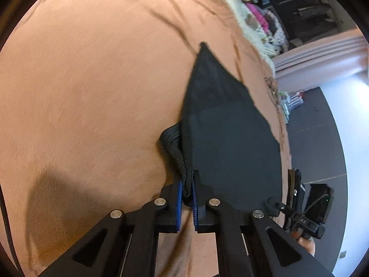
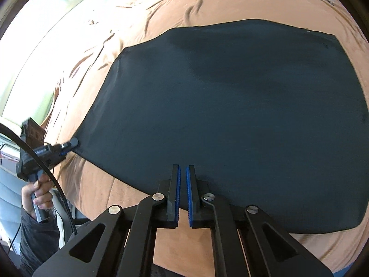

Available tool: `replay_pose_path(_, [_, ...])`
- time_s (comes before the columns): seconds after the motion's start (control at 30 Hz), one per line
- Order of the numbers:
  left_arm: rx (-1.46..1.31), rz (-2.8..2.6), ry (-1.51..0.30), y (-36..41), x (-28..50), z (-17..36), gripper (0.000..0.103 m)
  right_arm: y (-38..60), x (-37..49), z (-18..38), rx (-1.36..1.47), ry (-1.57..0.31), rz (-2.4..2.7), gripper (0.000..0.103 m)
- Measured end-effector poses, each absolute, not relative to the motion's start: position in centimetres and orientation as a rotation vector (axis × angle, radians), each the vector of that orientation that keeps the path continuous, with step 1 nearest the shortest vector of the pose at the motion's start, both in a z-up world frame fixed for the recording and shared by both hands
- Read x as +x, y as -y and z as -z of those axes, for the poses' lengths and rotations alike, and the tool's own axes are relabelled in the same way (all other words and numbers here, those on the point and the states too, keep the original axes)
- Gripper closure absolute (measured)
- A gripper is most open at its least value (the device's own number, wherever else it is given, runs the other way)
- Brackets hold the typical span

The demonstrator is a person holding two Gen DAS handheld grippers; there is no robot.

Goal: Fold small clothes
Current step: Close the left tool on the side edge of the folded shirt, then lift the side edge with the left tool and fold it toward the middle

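Observation:
A black garment [image 2: 230, 120] lies spread flat on a brown bed cover [image 2: 175, 7]. My left gripper [image 1: 187, 180] is shut on a bunched corner of the black garment [image 1: 221, 124] at its near edge. In the right wrist view the left gripper [image 2: 66, 150] shows at the garment's left corner, held by a hand. My right gripper [image 2: 182, 169] hovers over the garment's near edge, its blue pads a narrow gap apart with no cloth seen between them.
The brown bed cover [image 1: 92, 92] is wrinkled toward the far side. A cream blanket and toys [image 1: 253, 16] lie at the bed's far end. Dark floor [image 1: 322, 138] lies right of the bed. A bright window [image 2: 46, 34] stands at the left.

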State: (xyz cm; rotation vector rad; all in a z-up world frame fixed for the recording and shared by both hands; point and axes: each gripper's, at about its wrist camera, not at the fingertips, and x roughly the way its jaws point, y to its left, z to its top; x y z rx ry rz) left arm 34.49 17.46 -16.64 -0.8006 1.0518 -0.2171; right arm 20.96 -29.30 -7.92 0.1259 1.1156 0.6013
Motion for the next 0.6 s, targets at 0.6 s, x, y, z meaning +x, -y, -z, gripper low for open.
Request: replay_pose_path(0.6, [-0.711, 0.432, -0.887, -10.9, 38.3, 4.3, 0.098, 29.6, 21.0, 9.0, 0.152, -1.101, -0.669, 0.102])
